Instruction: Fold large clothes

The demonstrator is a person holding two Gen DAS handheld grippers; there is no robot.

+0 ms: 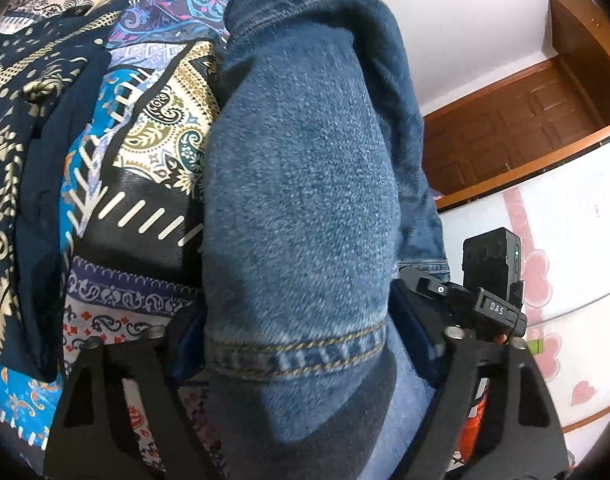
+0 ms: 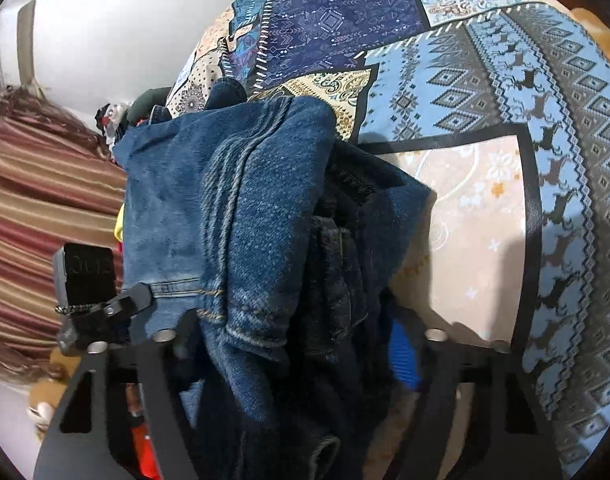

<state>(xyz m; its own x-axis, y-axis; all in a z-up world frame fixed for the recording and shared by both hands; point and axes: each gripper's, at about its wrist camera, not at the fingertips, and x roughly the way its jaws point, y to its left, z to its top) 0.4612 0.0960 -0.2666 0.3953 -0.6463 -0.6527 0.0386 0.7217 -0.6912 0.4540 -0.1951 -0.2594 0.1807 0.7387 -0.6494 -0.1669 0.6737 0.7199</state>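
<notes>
A pair of blue denim jeans (image 1: 305,180) fills the left wrist view, one leg hanging down with its stitched hem low in the frame. My left gripper (image 1: 297,332) is shut on that leg just at the hem, and the cloth fills the gap between the jaws. In the right wrist view the jeans (image 2: 245,200) are bunched in thick folds over the bed. My right gripper (image 2: 293,352) is shut on this bundle. A blue pad (image 2: 401,356) shows on its right finger, against the dark denim. The far end of the jeans is hidden by the folds.
A patchwork bedspread (image 2: 465,80) lies under the jeans. A navy garment with gold print (image 1: 9,140) sits at the left. A wooden door (image 1: 525,132), a white cabinet with pink flowers (image 1: 565,240), a striped curtain (image 2: 45,200) and a clothes pile (image 2: 117,116) border the bed.
</notes>
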